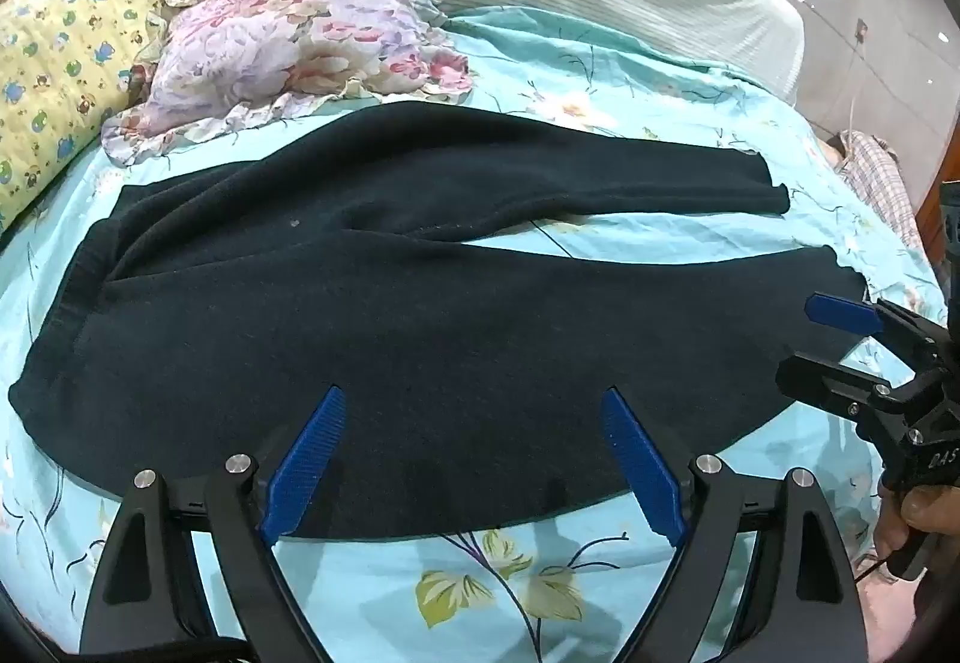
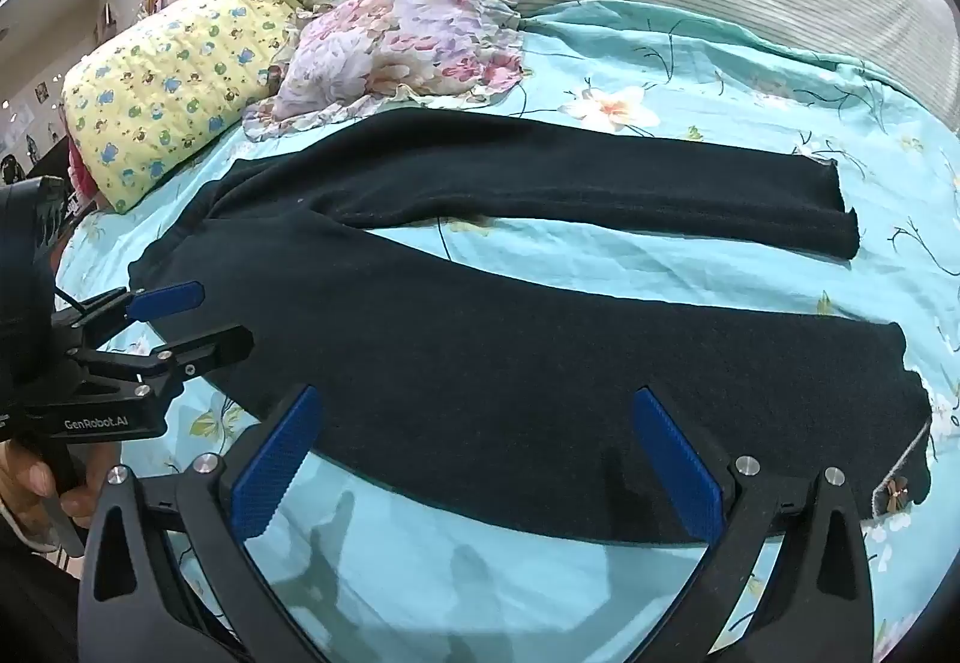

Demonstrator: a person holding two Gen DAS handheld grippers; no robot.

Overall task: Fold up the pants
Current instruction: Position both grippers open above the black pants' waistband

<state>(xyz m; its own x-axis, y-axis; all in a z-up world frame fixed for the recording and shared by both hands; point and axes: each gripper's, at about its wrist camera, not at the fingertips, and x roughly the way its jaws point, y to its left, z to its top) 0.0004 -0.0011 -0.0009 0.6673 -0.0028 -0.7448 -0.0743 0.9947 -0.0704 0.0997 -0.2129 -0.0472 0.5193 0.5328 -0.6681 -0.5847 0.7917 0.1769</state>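
Dark pants (image 1: 420, 303) lie spread flat across the middle of the bed, on a turquoise floral bedspread (image 1: 492, 585). The waistband is toward the bed's left edge and the two legs are splayed apart toward the right edge, with a wedge of bare spread between them.

The left gripper (image 1: 474, 459) hovers over the near leg's lower hem line, its jaws released and wide, holding nothing. The right gripper (image 2: 480, 459) hangs likewise over the near leg, its jaws spread and empty.

A strip of uncovered bedspread runs along the near edge.

At the far left corner, a floral pillow (image 1: 300, 45) touches the pants' far edge, beside a yellow printed pillow (image 2: 168, 93).
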